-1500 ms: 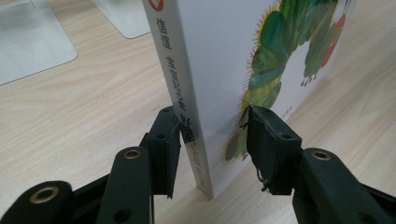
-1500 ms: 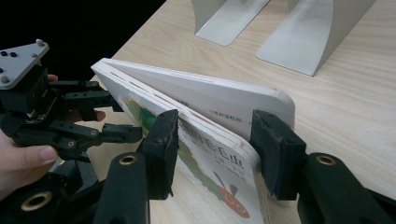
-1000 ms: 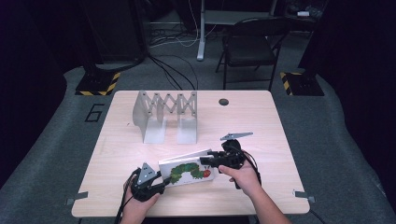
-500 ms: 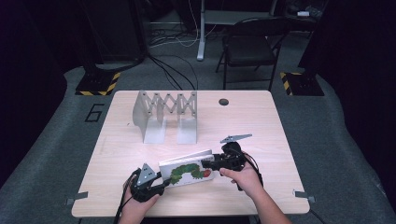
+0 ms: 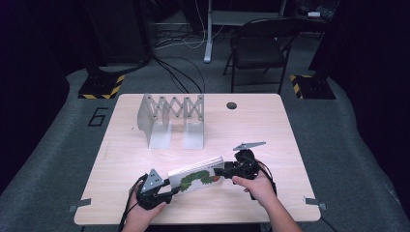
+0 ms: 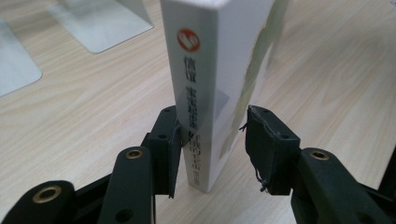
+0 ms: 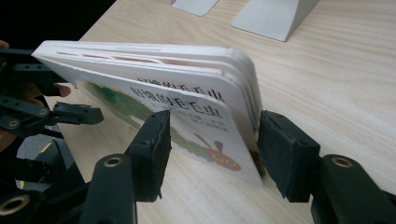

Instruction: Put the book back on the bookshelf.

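Note:
A white board book (image 5: 196,176) with a green caterpillar on its cover stands tilted on its long edge near the table's front. My left gripper (image 5: 169,186) is shut on its left end. In the left gripper view one pad (image 6: 168,140) presses the printed spine (image 6: 196,84) and the other sits close against the cover. My right gripper (image 5: 223,171) is at the book's right end. Its jaws have just been opening and now stand open (image 7: 212,135), with the book's corner (image 7: 187,107) between the pads.
A grey metal accordion book rack (image 5: 171,116) stands at the back left of the wooden table (image 5: 270,130). A small black round cap (image 5: 232,105) sits near the far edge. A folding chair (image 5: 258,46) and cables lie beyond the table.
The right gripper's jaws have spread a little wider around the book's right end. The book and both hands have kept their places.

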Tool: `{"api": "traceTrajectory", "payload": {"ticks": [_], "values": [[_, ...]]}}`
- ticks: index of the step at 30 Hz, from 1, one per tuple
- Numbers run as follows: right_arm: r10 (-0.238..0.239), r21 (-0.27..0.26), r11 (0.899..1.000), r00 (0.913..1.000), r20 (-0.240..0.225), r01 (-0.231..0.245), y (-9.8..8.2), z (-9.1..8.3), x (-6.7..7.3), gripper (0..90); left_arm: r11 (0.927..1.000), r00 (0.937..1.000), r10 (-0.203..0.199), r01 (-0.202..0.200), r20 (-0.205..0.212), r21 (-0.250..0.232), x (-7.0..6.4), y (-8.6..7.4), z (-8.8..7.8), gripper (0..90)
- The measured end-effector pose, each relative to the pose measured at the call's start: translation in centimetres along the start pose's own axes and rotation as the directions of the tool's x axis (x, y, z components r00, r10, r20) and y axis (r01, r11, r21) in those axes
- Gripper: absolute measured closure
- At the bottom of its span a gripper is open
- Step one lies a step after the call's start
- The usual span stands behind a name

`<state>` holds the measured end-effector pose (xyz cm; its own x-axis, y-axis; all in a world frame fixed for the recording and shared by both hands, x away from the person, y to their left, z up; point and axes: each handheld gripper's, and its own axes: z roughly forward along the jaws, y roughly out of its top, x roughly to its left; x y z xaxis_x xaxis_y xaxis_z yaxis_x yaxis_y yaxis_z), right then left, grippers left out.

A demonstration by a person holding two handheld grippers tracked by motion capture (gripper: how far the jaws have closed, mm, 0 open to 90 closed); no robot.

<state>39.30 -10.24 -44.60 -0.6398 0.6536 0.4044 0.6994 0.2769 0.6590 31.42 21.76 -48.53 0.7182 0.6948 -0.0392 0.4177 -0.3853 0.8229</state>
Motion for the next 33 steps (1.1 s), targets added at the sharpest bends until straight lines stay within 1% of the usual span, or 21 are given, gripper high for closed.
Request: {"api": "traceTrajectory", "payload": {"ticks": [1,2,3,5,6,8,9,10,12,13,14,17,19,20,21,22,23,25,26,29,33], "values": [[0.002,0.001,1.000,1.0000,0.003,-0.002,-0.1,0.0,-0.1,44.2,1.0000,1.0000,0.007,-0.007,-0.005,-0.007,-0.1,0.1,0.0,56.1],[0.000,0.001,1.000,1.0000,0.006,0.000,-0.1,-0.1,-0.2,44.2,0.9998,0.9998,0.017,-0.017,0.006,-0.003,-0.1,0.2,-0.1,56.1],[0.000,-0.001,1.000,1.0000,0.005,0.000,-0.2,-0.1,-0.3,44.3,0.9997,0.9999,0.014,-0.014,0.007,-0.019,-0.2,0.3,-0.1,56.1],[0.014,0.002,1.000,0.9999,0.008,-0.014,-0.3,-0.2,-0.4,44.2,0.9998,0.9999,0.011,-0.011,0.011,-0.014,-0.2,0.4,-0.1,55.6],[0.009,0.002,1.000,0.9999,0.011,-0.009,-0.3,-0.2,-0.4,44.2,0.9997,0.9999,0.010,-0.010,0.004,-0.021,-0.2,0.4,0.0,55.6],[0.023,0.008,1.000,0.9996,0.017,-0.023,-0.4,-0.2,-0.4,44.2,0.9994,0.9999,0.010,-0.009,0.009,-0.032,-0.1,0.5,0.0,55.6],[0.027,0.009,1.000,0.9995,0.018,-0.027,-0.5,-0.2,-0.4,44.2,0.9992,0.9997,0.019,-0.019,0.014,-0.036,0.0,0.7,0.0,55.6],[0.026,0.009,1.000,0.9994,0.022,-0.027,-0.6,-0.2,-0.5,44.3,0.9989,0.9999,0.010,-0.010,0.014,-0.046,0.0,0.7,0.1,55.5],[0.025,0.008,1.000,0.9994,0.024,-0.025,-0.7,-0.2,-0.6,44.2,0.9989,0.9995,0.013,-0.012,0.028,-0.045,0.1,0.9,0.1,53.6],[0.035,0.011,0.999,0.9990,0.027,-0.035,-0.7,-0.2,-0.6,44.3,0.9988,0.9995,0.009,-0.007,0.029,-0.049,0.1,1.0,0.3,52.4],[0.025,0.010,1.000,0.9992,0.030,-0.026,-0.8,-0.3,-0.7,44.4,0.9986,0.9997,0.005,-0.003,0.023,-0.053,0.1,1.0,0.4,50.6],[0.038,0.009,0.999,0.9987,0.034,-0.039,-1.0,-0.3,-0.6,44.4,0.9990,0.9994,0.004,-0.003,0.033,-0.045,0.2,1.2,0.6,48.4],[0.032,0.008,0.999,0.9987,0.038,-0.033,-1.1,-0.3,-0.6,44.5,0.9986,0.9996,0.007,-0.005,0.027,-0.054,0.2,1.3,0.8,47.8],[0.032,0.007,0.999,0.9988,0.037,-0.032,-1.1,-0.4,-0.6,44.6,0.9991,0.9990,0.011,-0.009,0.043,-0.041,0.3,1.4,0.8,47.8],[0.040,0.008,0.999,0.9984,0.039,-0.041,-1.2,-0.4,-0.6,44.8,0.9988,0.9991,0.013,-0.012,0.040,-0.047,0.2,1.4,1.0,47.8],[0.041,0.004,0.999,0.9983,0.042,-0.041,-1.3,-0.5,-0.6,45.1,0.9991,0.9988,0.009,-0.007,0.048,-0.041,0.2,1.4,1.0,47.8],[0.042,-0.001,0.999,0.9981,0.045,-0.042,-1.3,-0.5,-0.6,45.2,0.9988,0.9990,0.012,-0.010,0.043,-0.048,0.2,1.5,1.2,47.8],[0.042,-0.007,0.999,0.9979,0.049,-0.042,-1.3,-0.6,-0.6,45.3,0.9989,0.9985,0.017,-0.015,0.053,-0.044,0.3,1.6,1.2,47.8],[0.043,-0.008,0.999,0.9978,0.050,-0.043,-1.3,-0.6,-0.6,45.5,0.9986,0.9988,0.017,-0.015,0.045,-0.051,0.3,1.6,1.3,47.8],[0.043,-0.013,0.999,0.9976,0.054,-0.042,-1.3,-0.6,-0.6,45.6,0.9982,0.9980,0.012,-0.008,0.062,-0.059,0.4,1.7,1.4,47.7],[0.033,-0.009,0.999,0.9975,0.062,-0.033,-1.5,-0.4,-0.8,45.9,0.9988,0.9966,0.020,-0.016,0.081,-0.046,0.6,1.9,1.7,47.8]]}}
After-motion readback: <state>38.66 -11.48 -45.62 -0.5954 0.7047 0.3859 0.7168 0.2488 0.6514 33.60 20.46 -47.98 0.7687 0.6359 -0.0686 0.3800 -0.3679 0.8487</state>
